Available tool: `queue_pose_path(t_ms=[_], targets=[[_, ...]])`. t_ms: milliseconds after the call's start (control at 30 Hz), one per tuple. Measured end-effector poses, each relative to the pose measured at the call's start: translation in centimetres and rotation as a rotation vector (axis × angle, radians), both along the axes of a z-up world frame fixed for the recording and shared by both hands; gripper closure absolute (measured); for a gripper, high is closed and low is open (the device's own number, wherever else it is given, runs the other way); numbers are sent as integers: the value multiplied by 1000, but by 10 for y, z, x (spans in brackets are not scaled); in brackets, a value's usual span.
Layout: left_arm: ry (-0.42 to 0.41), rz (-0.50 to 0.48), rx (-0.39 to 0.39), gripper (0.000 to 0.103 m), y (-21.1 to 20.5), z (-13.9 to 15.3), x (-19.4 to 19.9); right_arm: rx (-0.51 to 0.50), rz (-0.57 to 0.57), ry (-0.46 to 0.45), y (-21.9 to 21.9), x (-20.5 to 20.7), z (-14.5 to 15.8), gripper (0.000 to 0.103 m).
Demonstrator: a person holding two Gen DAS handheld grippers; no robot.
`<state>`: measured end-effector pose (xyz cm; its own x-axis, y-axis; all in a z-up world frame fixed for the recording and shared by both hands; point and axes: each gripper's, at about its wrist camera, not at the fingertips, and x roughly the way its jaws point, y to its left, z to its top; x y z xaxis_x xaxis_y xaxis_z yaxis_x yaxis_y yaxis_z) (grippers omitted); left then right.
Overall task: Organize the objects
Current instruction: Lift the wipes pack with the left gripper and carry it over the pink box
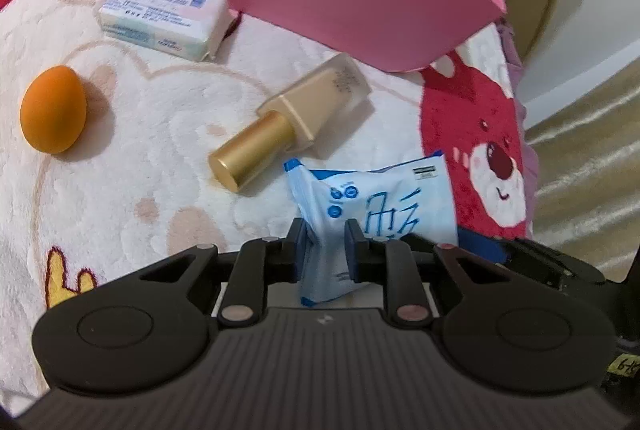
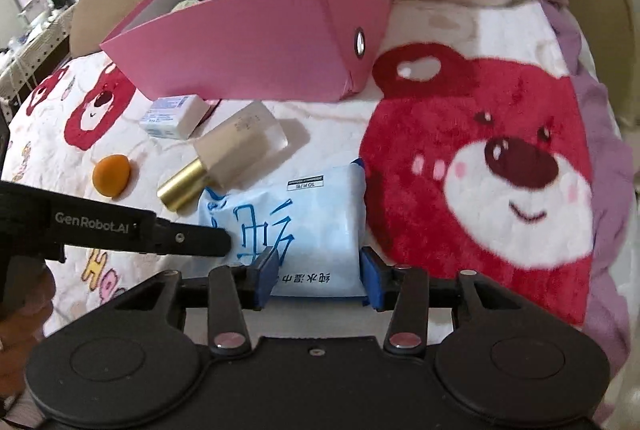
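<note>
Nearest the lens, pinched at its crumpled end between the closed blue pads of the left gripper point(image 1: 325, 245): a pale blue plastic wet-wipe packet point(image 1: 372, 206) with large blue handwritten characters, small printed Chinese text along one edge and a white barcode label, too small to read. Same packet point(image 2: 304, 226) also bracketed at its near edge by the partly spread blue pads of the right gripper point(image 2: 318, 276), both pads at its sides; true pressing on it not certain. Left gripper's black finger, marked "GenRobot.AI", reaching in from the left of the right wrist view onto the packet.

Underneath everything, a fluffy white blanket point(image 2: 440, 30) printed with big red bear faces. Behind, a pink cardboard storage box point(image 2: 256, 42), open-topped, with a metal eyelet on its end, something dark inside. Against its front, a white and blue wrapped soap-like bar point(image 1: 164, 16), print blurred. Just beyond the packet, lying on its side, a frosted beige foundation bottle with gold cap point(image 1: 292, 122), faint lettering unreadable. Well to the left, an orange egg-shaped makeup sponge point(image 1: 53, 109).

Both grippers angled downward toward the blanket.
</note>
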<state>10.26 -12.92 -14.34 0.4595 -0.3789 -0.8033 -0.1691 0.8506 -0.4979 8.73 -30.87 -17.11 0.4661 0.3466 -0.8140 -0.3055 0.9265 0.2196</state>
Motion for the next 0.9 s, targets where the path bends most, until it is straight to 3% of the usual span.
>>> queue_pose_path(t_ms=[233, 400, 467, 900], targets=[[9, -73, 57, 82, -5, 14, -6, -35, -20, 21, 9, -14, 9, 53], [20, -122, 59, 82, 1, 30, -13, -29, 7, 35, 17, -26, 26, 43], [11, -142, 58, 82, 3, 38, -17, -20, 18, 38, 21, -30, 34, 36], [-101, -203, 85, 80, 19, 101, -45, -60, 88, -20, 51, -53, 87, 21]])
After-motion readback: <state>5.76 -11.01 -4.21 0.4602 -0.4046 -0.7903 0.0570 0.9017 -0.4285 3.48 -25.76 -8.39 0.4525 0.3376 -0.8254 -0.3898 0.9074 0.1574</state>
